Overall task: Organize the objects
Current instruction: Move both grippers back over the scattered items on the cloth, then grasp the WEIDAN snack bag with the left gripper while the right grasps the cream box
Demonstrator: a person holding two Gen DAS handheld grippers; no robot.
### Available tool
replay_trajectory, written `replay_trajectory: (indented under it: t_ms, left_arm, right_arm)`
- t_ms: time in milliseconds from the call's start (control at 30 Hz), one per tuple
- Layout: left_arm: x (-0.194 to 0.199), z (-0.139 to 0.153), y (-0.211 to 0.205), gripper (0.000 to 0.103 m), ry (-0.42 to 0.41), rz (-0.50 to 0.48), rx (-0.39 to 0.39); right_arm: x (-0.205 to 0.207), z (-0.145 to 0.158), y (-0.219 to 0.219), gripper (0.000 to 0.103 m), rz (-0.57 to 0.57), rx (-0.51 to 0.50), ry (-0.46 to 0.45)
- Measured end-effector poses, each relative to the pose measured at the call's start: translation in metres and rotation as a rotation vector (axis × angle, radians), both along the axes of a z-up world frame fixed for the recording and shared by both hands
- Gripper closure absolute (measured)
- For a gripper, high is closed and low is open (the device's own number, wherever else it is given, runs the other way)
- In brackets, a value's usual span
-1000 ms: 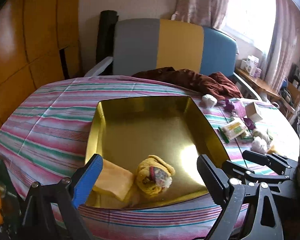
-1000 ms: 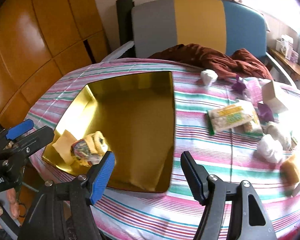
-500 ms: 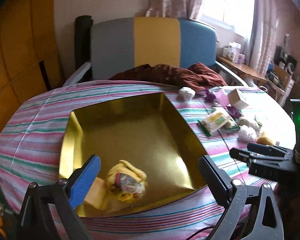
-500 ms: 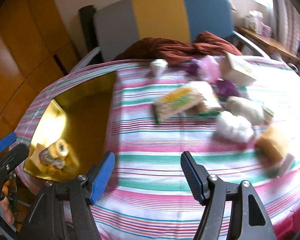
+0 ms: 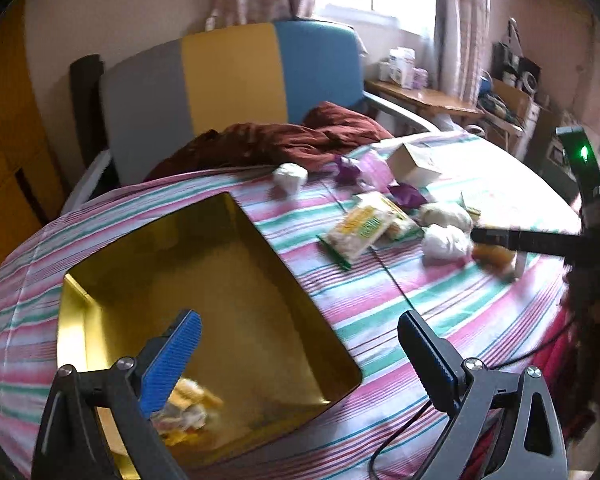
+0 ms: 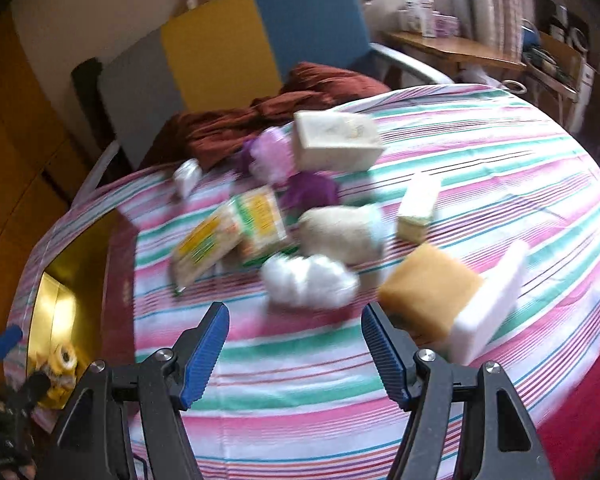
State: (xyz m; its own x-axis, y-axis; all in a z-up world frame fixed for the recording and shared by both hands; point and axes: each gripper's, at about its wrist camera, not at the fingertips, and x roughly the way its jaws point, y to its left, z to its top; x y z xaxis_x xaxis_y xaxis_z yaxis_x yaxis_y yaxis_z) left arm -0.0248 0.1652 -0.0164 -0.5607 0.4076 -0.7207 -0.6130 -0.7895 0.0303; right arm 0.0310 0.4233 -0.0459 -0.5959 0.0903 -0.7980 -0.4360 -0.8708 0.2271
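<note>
My left gripper [image 5: 298,332] hangs open and empty over the near right corner of the gold tray [image 5: 220,280]. A yellow wrapped bundle [image 5: 188,404] lies in that tray, partly behind my left finger. My right gripper [image 6: 295,316] is open with nothing in it, low over the striped cloth just in front of a white fluffy ball [image 6: 308,280]. To its right lie an orange sponge [image 6: 432,296] and a white foam block [image 6: 492,308]. Snack packets [image 6: 228,236], a cream bundle [image 6: 340,232], purple wrappers [image 6: 308,190] and a cream box [image 6: 336,140] sit behind.
A chair [image 5: 236,80] with a grey, yellow and blue back stands behind the round table, and a maroon cloth [image 5: 284,140] is draped on it. A side table [image 6: 456,48] with small items is at the back right. Wooden panels [image 6: 4,140] line the left.
Both grippers have swung right, away from the tray toward the loose objects. The right one has gone from over the tray's edge to in front of the white ball.
</note>
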Motion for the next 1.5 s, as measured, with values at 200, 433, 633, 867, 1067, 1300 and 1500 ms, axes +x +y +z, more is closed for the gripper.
replay_trajectory:
  t_ms: [200, 433, 633, 867, 1067, 1300, 1500]
  left_arm:
    - [-0.006, -0.005, 0.030, 0.004, -0.006, -0.075, -0.041]
    - [-0.026, -0.007, 0.062, 0.004, -0.013, -0.121, -0.081]
    - [-0.053, -0.014, 0.094, 0.004, -0.050, -0.164, -0.118]
    - [-0.077, -0.036, 0.138, 0.004, -0.046, -0.240, -0.215]
    - [-0.094, -0.061, 0.170, 0.004, -0.081, -0.278, -0.287]
    - [-0.114, -0.083, 0.195, 0.004, -0.132, -0.310, -0.341]
    - [-0.125, -0.097, 0.203, 0.035, -0.223, -0.323, -0.315]
  right_arm:
    - [-0.008, 0.007, 0.033, 0.033, -0.046, 0.007, 0.015]
    - [-0.033, 0.009, 0.063, 0.025, -0.075, -0.002, 0.051]
    - [-0.049, -0.003, 0.083, 0.022, -0.085, -0.061, 0.081]
    - [-0.047, -0.014, 0.088, 0.021, -0.091, -0.145, 0.066]
    - [-0.048, -0.015, 0.088, 0.021, -0.075, -0.172, 0.070]
    - [-0.049, -0.017, 0.087, 0.021, -0.059, -0.202, 0.070]
    - [-0.051, -0.020, 0.094, 0.021, -0.065, -0.291, 0.076]
